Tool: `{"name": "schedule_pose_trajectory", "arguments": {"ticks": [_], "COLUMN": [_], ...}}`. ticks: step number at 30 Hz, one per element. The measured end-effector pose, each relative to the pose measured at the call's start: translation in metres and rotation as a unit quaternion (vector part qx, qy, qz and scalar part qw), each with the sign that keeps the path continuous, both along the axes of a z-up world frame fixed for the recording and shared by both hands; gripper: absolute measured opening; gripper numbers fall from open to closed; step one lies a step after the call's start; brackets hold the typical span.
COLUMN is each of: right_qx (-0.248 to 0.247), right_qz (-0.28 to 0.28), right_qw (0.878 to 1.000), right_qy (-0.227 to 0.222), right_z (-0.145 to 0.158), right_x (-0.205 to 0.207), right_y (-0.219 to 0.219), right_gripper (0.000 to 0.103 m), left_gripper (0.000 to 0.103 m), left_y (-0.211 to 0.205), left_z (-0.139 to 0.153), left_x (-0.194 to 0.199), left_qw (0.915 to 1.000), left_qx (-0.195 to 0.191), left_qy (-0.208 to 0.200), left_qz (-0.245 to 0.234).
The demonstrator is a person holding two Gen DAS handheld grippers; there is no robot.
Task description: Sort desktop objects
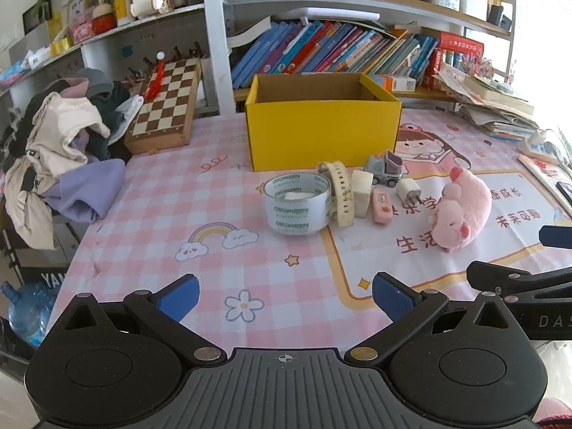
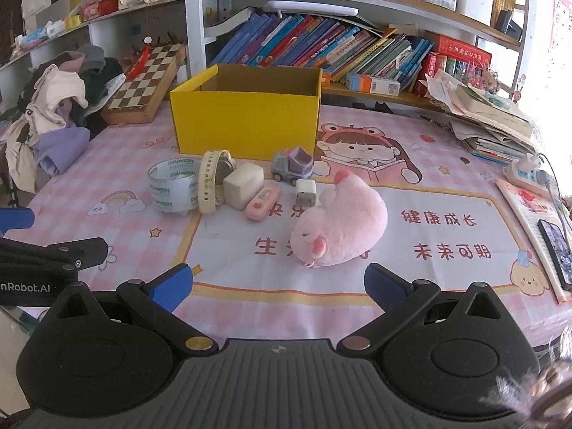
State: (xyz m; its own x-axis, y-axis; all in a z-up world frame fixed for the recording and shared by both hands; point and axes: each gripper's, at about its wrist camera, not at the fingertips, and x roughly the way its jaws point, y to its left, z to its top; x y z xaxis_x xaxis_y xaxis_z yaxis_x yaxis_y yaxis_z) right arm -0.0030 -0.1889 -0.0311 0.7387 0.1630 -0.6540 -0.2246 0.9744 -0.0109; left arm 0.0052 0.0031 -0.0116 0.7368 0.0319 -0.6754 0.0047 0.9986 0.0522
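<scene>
A yellow open box (image 1: 321,128) (image 2: 246,121) stands at the back of the pink tablecloth. In front of it lie a clear tape roll (image 1: 297,202) (image 2: 173,187), a cream watch (image 1: 341,193) (image 2: 209,182), a white block (image 1: 361,191) (image 2: 243,184), a pink case (image 1: 381,205) (image 2: 262,202), a white charger plug (image 1: 408,191) (image 2: 306,193), a toy truck (image 1: 386,168) (image 2: 293,164) and a pink plush pig (image 1: 459,211) (image 2: 339,227). My left gripper (image 1: 286,298) is open, well short of the tape. My right gripper (image 2: 279,286) is open just before the plush.
A pile of clothes (image 1: 60,146) and a chessboard box (image 1: 166,103) sit at the left. Books (image 1: 332,52) fill the shelf behind. Stacked papers (image 2: 489,118), a power strip (image 2: 529,173) and a phone (image 2: 557,250) line the right edge.
</scene>
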Motion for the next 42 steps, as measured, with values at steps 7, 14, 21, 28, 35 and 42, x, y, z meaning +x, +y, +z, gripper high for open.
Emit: {"name": "schedule_pose_trajectory", "arguments": {"ticks": [7,14,21,28,35,42], "right_qx": [-0.004,-0.006,-0.001,-0.001,0.004,0.007], "right_qz": [-0.009,-0.013,-0.012,-0.015,-0.009,-0.014], "right_qw": [1.000,1.000,1.000,1.000,1.000,1.000], "right_qy": [-0.003,-0.004,-0.005,-0.005,0.002,0.004], "right_z": [0.0017,0.0023,0.0033,0.0039,0.0030,0.0028], "right_x": [0.0016,0.0018,0.0001,-0.0011,-0.0005,0.0008], "right_y": [-0.0024,-0.0031,-0.0040,-0.0032,-0.0020,-0.0038], "right_gripper": [0.103,0.103,0.103,0.103,0.103,0.103], "left_gripper": [0.103,0.103,0.103,0.103,0.103,0.103], "left_y": [-0.0005,-0.0014,-0.0018,-0.0010,0.0005,0.0016], "left_z": [0.0020,0.0019,0.0026,0.0028,0.0032,0.0026], "left_x": [0.0023,0.0027,0.0024,0.0012,0.0010,0.0018], "left_qw": [1.0000,1.0000,1.0000,1.0000,0.9999,0.9999], "left_qx": [0.000,0.002,0.003,0.005,0.000,-0.003], "left_qy": [-0.003,-0.002,-0.003,-0.004,-0.005,-0.005], "left_qz": [0.000,-0.005,-0.007,-0.007,-0.011,-0.010]}}
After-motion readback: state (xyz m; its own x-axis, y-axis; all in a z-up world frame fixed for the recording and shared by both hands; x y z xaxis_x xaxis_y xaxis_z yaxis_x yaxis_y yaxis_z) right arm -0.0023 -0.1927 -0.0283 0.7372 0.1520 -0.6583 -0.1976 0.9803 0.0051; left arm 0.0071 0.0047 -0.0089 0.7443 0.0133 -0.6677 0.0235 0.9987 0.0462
